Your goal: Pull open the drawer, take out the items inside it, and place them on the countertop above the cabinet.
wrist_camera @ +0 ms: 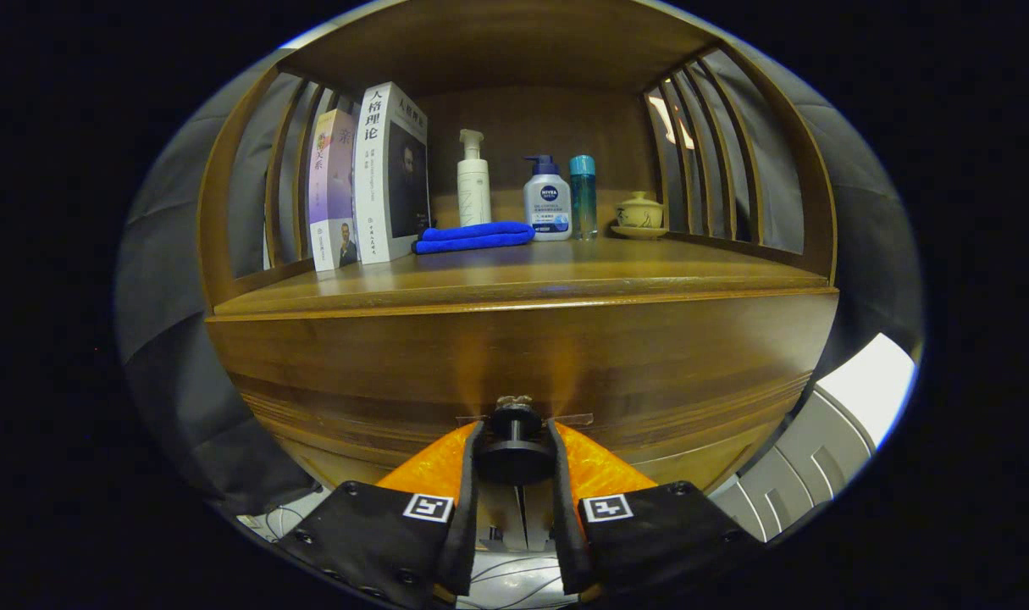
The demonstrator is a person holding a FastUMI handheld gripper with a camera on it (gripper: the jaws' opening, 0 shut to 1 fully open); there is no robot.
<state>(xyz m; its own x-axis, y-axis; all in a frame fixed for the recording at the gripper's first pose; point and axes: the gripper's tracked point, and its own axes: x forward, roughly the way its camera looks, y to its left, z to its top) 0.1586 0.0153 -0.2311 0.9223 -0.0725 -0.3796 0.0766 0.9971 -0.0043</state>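
Gripper [514, 440]: low in the centre of the frame, its two fingers run forward and close in on either side of the drawer knob.
Jaws: clenched on the knob, a finger pressing each side of its dark disc.
Drawer knob [514, 457]: a dark round pull on a short stem, seated between the fingertips against the wooden front.
Drawer [522, 356]: a wide brown wooden front across the middle of the frame, sitting flush under the countertop edge; its inside cannot be seen.
Countertop [522, 280]: polished wood just above the drawer front, under a slatted wooden shelf frame.
Books [370, 182]: standing upright at upper left of the counter.
Blue cloth [473, 237]: folded, lying just right of the books.
Bottles: a white pump bottle [473, 180], a second pump bottle [547, 203] and a teal bottle [583, 195] in a row behind the cloth.
Lidded cup [639, 212]: on a saucer, to the right of the bottles.
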